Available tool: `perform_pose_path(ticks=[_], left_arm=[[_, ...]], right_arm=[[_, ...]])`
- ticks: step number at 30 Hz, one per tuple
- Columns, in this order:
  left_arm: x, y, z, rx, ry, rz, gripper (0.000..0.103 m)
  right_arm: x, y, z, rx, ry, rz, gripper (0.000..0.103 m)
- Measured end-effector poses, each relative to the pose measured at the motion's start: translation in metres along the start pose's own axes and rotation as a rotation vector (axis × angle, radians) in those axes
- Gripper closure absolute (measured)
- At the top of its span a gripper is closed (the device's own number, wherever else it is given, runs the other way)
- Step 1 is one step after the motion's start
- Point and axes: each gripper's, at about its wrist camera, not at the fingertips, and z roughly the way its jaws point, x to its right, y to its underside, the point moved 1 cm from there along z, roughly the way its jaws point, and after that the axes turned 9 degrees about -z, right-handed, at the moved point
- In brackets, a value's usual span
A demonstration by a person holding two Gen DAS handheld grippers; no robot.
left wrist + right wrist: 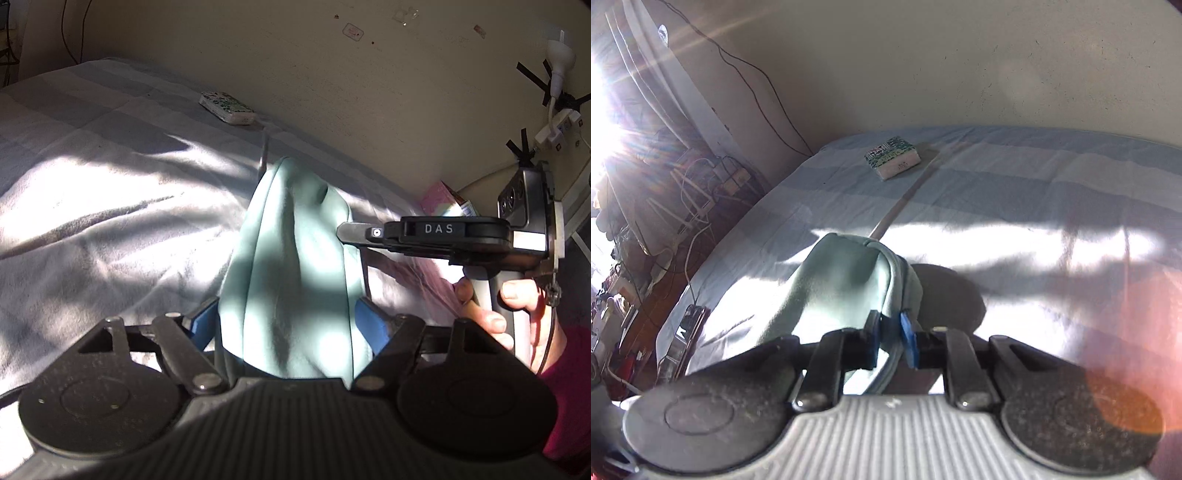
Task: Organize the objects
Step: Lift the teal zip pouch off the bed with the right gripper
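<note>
Low in the middle of both wrist views, one pale green pouch (291, 266) stood on the bed (110, 192), looking soft, light and floppy, so its piped seam seemed the surest hold. Both claws were on it: the right claw (890, 341) pinched shut on that seam, while the left claw (291, 326) stood wide around its body, blue pads seemingly touching. One small patterned box (892, 158) lay at upper centre, well apart.

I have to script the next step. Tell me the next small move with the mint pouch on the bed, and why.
Probably draw the right gripper gently along the pouch's edge while the left gripper steadies it. The mint pouch sits between the left's blue pads, and the right is pinched shut on its zipper seam, so opening it looks next. The small patterned box waits farther up the bed.
</note>
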Motion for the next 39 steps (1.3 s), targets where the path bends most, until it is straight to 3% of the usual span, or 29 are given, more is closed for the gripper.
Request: perform_pose_path(ticks=[5, 11, 19, 24, 28, 39], left_arm=[[0.003, -0.013, 0.009, 0.018, -0.015, 0.019, 0.030], [0.000, -0.021, -0.005, 0.065, -0.025, 0.011, 0.029], [-0.007, -0.001, -0.050, 0.078, 0.000, 0.023, 0.022], [-0.004, 0.022, -0.074, 0.040, 0.048, 0.075, 0.020], [-0.003, 0.042, -0.077, -0.008, 0.102, 0.084, 0.019], [0.013, 0.054, -0.060, 0.054, -0.016, 0.208, 0.018]], right_arm=[[-0.017, 0.030, -0.024, 0.009, -0.026, -0.006, 0.089], [-0.016, 0.046, -0.047, 0.018, -0.033, 0.010, 0.085], [-0.014, 0.029, -0.049, 0.097, 0.012, -0.036, 0.068], [-0.013, 0.027, -0.023, 0.040, 0.009, -0.070, 0.063], [-0.002, 0.031, -0.021, 0.047, -0.033, -0.014, 0.063], [-0.003, 0.055, -0.050, 0.054, 0.003, -0.024, 0.070]])
